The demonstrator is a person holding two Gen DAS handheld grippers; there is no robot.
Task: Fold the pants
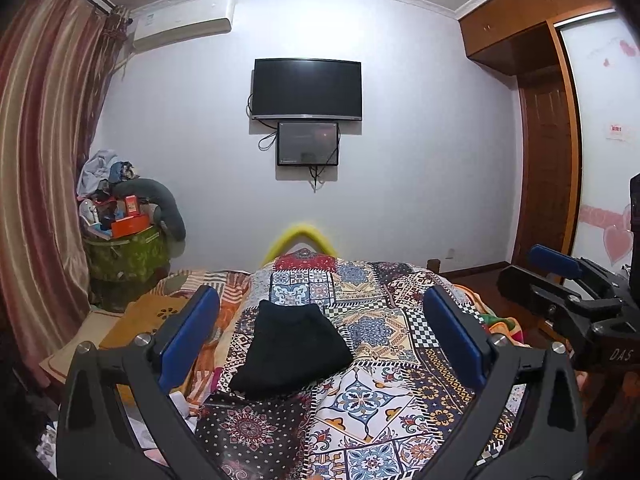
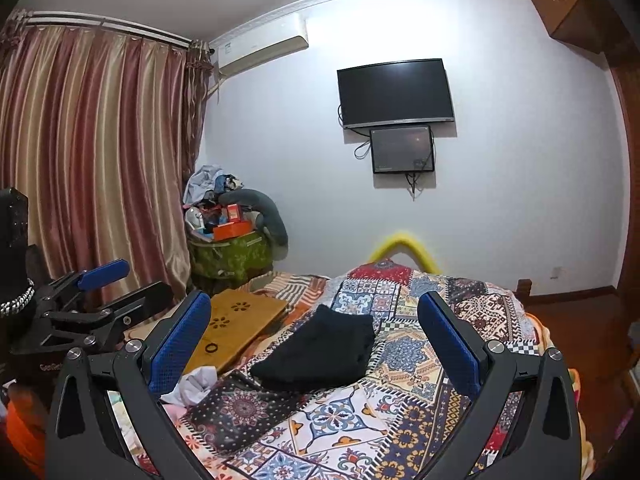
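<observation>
1. Ahead of my left claw (image 1: 320, 334), in the left wrist view, the black pants (image 1: 294, 350) lie as a compact folded bundle on the patchwork quilt (image 1: 384, 400) of the bed. The blue pads stand wide apart with nothing between them, and the claw hangs above the quilt, clear of the cloth. I judge the fold done or nearly so, which is why I hold back instead of pinching.
2. At that view's right edge my right claw (image 1: 560, 276) shows from the side, raised clear of the bed; from here I cannot tell its spread.
3. From the right wrist view, my right claw (image 2: 316, 334) is plainly spread wide and empty too, with the pants (image 2: 320, 356) framed between its pads but farther off, untouched.
4. Beside the pants, a wooden lap tray (image 2: 236, 328) and a white crumpled cloth (image 2: 196, 384) lie to the left; my left claw (image 2: 100, 280) hovers there, off the quilt (image 2: 360, 420).
</observation>
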